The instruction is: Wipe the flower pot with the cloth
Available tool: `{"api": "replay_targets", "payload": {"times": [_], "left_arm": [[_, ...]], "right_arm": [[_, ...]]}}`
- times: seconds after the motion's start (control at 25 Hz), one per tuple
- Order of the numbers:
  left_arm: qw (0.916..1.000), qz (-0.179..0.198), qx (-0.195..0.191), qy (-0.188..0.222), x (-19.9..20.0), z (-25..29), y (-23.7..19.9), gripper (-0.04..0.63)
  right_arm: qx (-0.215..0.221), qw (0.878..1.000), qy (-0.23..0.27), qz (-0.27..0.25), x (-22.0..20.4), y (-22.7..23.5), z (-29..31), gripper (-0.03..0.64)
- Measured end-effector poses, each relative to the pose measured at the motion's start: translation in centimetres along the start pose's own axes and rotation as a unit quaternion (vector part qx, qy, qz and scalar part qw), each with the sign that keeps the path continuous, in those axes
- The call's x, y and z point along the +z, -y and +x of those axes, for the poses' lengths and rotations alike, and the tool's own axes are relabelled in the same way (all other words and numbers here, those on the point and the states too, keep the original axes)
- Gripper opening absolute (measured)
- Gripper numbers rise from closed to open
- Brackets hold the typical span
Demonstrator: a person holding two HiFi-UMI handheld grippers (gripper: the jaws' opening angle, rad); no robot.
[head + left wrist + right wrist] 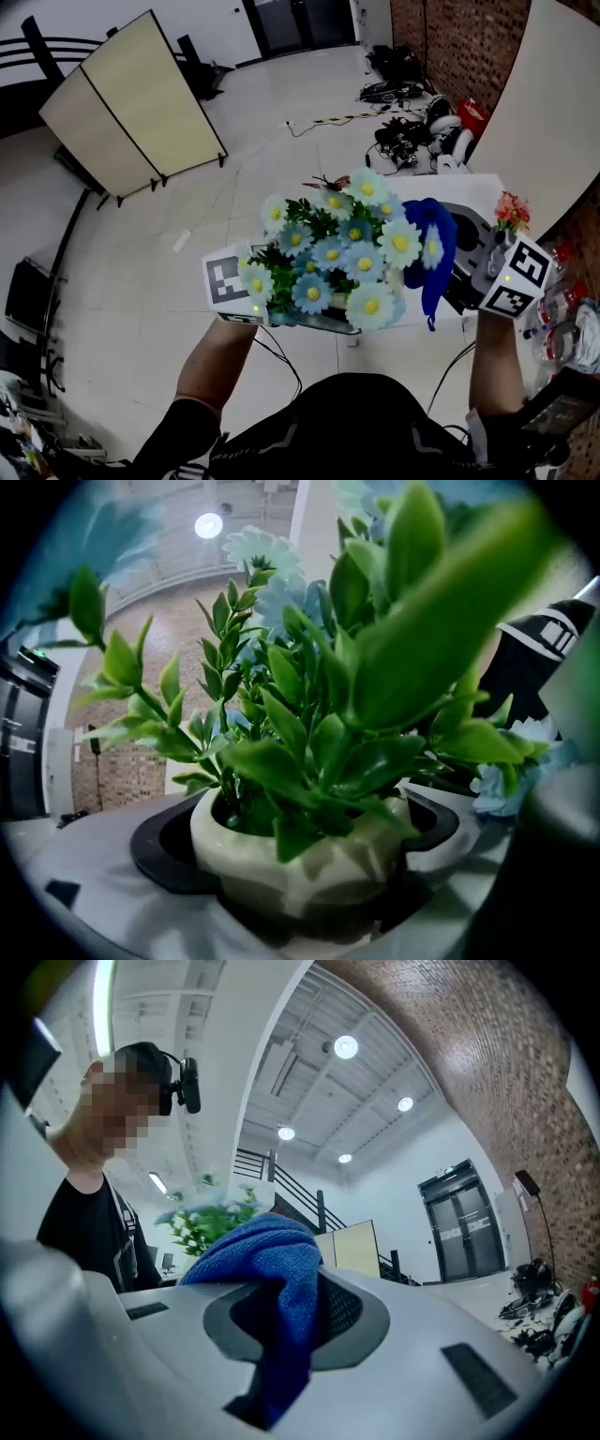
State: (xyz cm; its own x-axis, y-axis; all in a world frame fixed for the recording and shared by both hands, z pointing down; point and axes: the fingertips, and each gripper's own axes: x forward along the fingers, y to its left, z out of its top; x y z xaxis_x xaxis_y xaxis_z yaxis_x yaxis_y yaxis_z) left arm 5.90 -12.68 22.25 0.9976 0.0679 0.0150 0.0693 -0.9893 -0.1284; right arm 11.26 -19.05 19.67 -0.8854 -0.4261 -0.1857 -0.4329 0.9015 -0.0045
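Head view centre: the lifted left gripper (246, 298) clamps the flower pot (309, 874), and the right gripper (478, 264) pinches the blue cloth (433, 248), above a pale tiled floor (281, 169).

The cream ceramic flower pot (281, 860) sits between the left gripper's (302, 897) jaws. The blue terry cloth (433, 246), clamped in the right gripper (467, 264), hangs just to its right.
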Motion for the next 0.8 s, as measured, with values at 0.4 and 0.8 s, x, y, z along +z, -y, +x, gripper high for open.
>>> {"api": "replay_targets", "payload": {"times": [0.4, 0.8], "left_arm": [[0.9998, -0.007, -0.015, -0.007, 0.2, -1.6, 0.2, 0.569], [0.9995, -0.005, -0.025, -0.019, -0.5, -2.0, 0.3, 0.569]], "right_arm": [[0.197, 0.979, -0.038, 0.032, -2.4, -1.8, 6.5, 0.049], [0.183, 0.982, -0.008, 0.041, -2.1, -3.1, 3.1, 0.049]]}}
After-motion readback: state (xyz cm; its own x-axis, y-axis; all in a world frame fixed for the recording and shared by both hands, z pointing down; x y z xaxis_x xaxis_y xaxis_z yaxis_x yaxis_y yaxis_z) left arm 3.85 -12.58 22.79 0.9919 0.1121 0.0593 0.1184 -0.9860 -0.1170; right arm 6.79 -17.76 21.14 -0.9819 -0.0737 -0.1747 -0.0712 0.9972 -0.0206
